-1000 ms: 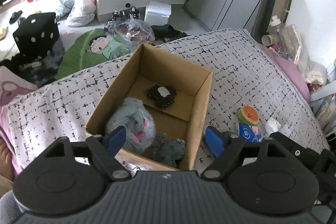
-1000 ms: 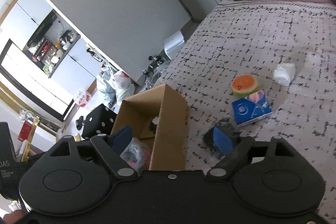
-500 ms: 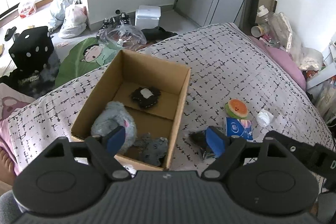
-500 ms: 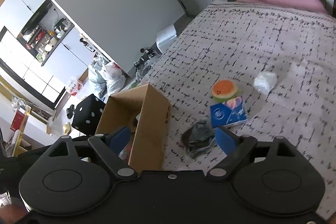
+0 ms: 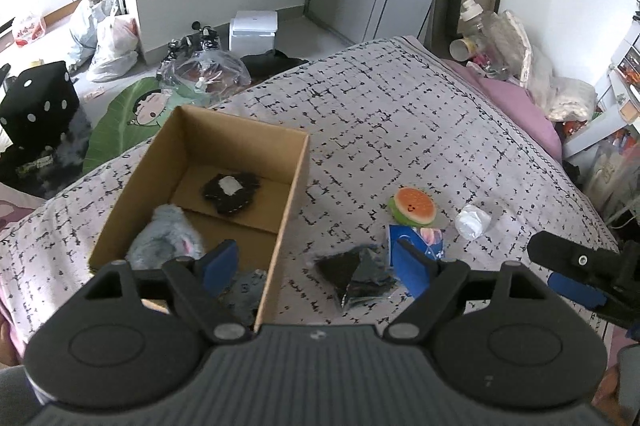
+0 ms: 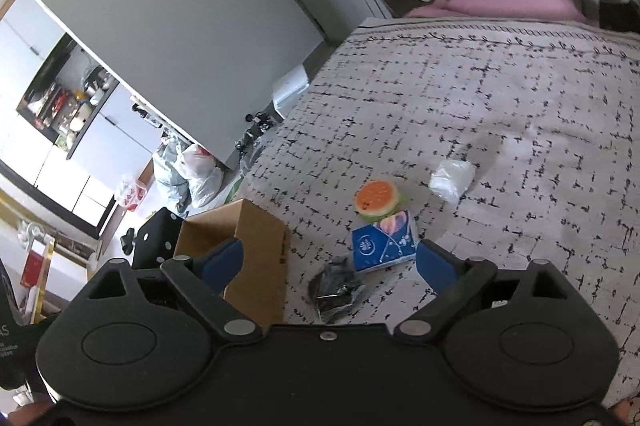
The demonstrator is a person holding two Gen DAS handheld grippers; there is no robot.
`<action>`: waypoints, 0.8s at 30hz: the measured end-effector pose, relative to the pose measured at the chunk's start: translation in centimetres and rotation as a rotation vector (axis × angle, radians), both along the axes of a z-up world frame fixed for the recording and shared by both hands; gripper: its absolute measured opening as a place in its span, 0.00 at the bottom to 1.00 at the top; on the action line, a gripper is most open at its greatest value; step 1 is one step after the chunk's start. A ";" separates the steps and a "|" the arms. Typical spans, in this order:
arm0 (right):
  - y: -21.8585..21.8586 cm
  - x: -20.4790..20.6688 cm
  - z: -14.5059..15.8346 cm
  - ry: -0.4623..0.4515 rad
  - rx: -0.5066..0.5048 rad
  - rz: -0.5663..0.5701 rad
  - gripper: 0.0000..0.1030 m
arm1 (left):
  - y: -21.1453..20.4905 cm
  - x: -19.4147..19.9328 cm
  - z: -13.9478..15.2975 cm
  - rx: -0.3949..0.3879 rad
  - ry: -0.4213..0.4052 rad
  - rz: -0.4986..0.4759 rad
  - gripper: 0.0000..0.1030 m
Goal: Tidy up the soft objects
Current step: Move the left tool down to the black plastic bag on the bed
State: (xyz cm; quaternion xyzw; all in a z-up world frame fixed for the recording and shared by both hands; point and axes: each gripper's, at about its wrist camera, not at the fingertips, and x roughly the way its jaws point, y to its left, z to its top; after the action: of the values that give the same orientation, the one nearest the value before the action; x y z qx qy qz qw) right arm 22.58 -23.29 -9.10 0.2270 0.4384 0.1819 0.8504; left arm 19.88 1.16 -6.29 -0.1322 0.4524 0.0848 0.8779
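Observation:
An open cardboard box (image 5: 294, 182) stands on the patterned bedspread (image 5: 400, 130). It holds a grey plush toy (image 5: 164, 242), a black piece with a white patch (image 5: 230, 188) and a grey-blue item (image 5: 248, 290). Right of the box lie a dark crumpled packet (image 5: 356, 276), a blue tissue pack (image 5: 416, 240), a burger-shaped squishy (image 5: 412, 206) and a white wad (image 5: 472, 222). My left gripper (image 5: 316, 264) hovers open over the box's right wall, holding nothing. My right gripper (image 6: 330, 262) is empty, its jaws opening above the dark packet (image 6: 336, 288) and the tissue pack (image 6: 384, 242), beside the box (image 6: 256, 250).
The bed's far end borders a purple pillow (image 5: 516, 106) with bottles and bags. On the floor left of the bed are a black dotted cube (image 5: 36, 106), plastic bags (image 5: 108, 46) and a white appliance (image 5: 254, 30). One of the right gripper's fingers (image 5: 560, 252) shows at the left view's right edge.
Both views have drawn back and shifted right: the box slid left and looks smaller, and the dark packet, tissue pack and squishy came between the fingers. The right jaws stand wider.

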 end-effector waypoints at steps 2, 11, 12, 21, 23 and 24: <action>-0.3 0.1 -0.2 0.009 0.007 -0.007 0.91 | -0.1 0.3 -0.3 -0.007 0.006 0.003 0.81; -1.0 1.4 -1.9 0.059 0.005 -0.047 0.90 | -0.7 1.4 -1.9 -0.080 0.009 0.033 0.80; -1.0 1.5 -2.1 0.064 0.006 -0.050 0.90 | -0.8 1.5 -2.1 -0.090 0.010 0.039 0.80; -1.2 2.6 -4.4 0.127 0.012 -0.071 0.86 | -2.0 2.9 -5.1 -0.152 0.049 0.046 0.76; -1.2 2.9 -4.9 0.141 0.016 -0.076 0.83 | -2.4 3.3 -5.8 -0.156 0.061 0.046 0.76; -1.1 3.1 -5.1 0.146 0.017 -0.081 0.82 | -2.5 3.5 -6.1 -0.160 0.066 0.048 0.76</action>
State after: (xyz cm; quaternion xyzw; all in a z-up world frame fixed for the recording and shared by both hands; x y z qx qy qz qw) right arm 25.66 -24.40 -14.18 0.2644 0.4882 0.1340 0.8208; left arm 23.33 -1.33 -12.38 -0.2097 0.4830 0.0736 0.8469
